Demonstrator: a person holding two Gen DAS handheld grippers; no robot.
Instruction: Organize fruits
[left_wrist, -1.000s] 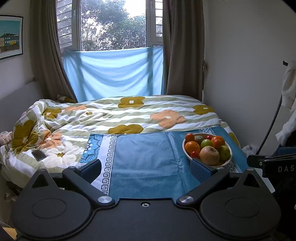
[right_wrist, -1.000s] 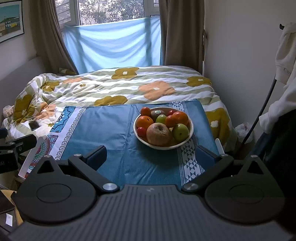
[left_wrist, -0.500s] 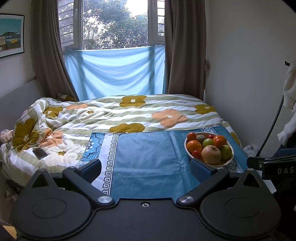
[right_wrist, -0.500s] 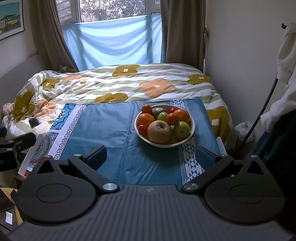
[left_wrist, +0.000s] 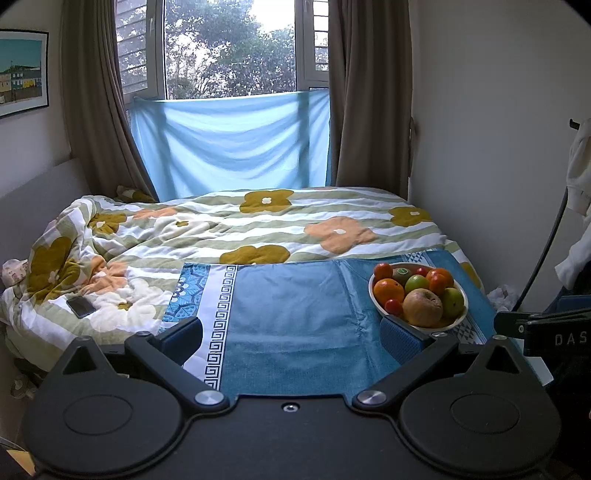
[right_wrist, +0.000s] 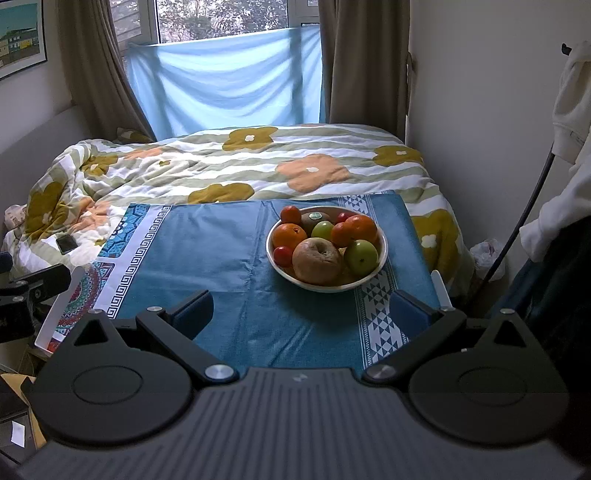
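Tools: left tool (left_wrist: 291, 334) and right tool (right_wrist: 301, 308) both sit low at the near edge of the blue cloth (right_wrist: 221, 258), jaws spread wide, nothing between them. Neither touches any fruit.

Surface: cloth looks laid over something flat at the foot of the bed, can't see what's under it. No loose fruit anywhere on it in either view.

Bowl: white bowl (right_wrist: 369, 275) on the right part of the cloth, straight ahead of the right tool, off to the right for the left one.

Fruit: all heaped in that bowl. Big brownish apple (right_wrist: 317, 260) up front, small red one (right_wrist: 283, 256) and an orange (right_wrist: 290, 235) on its left, green apple (right_wrist: 361, 256) on its right, more orange, red and green ones plus a kiwi (right_wrist: 314, 218) behind.

Progress: honestly fits two readings. Either everything's been gathered into the bowl and it's basically wrapped up, or the pile is about to get sorted out onto the cloth. Can't call it from this.

Behind: flowery duvet (left_wrist: 258, 229) with a phone (left_wrist: 80, 306) lying on it.
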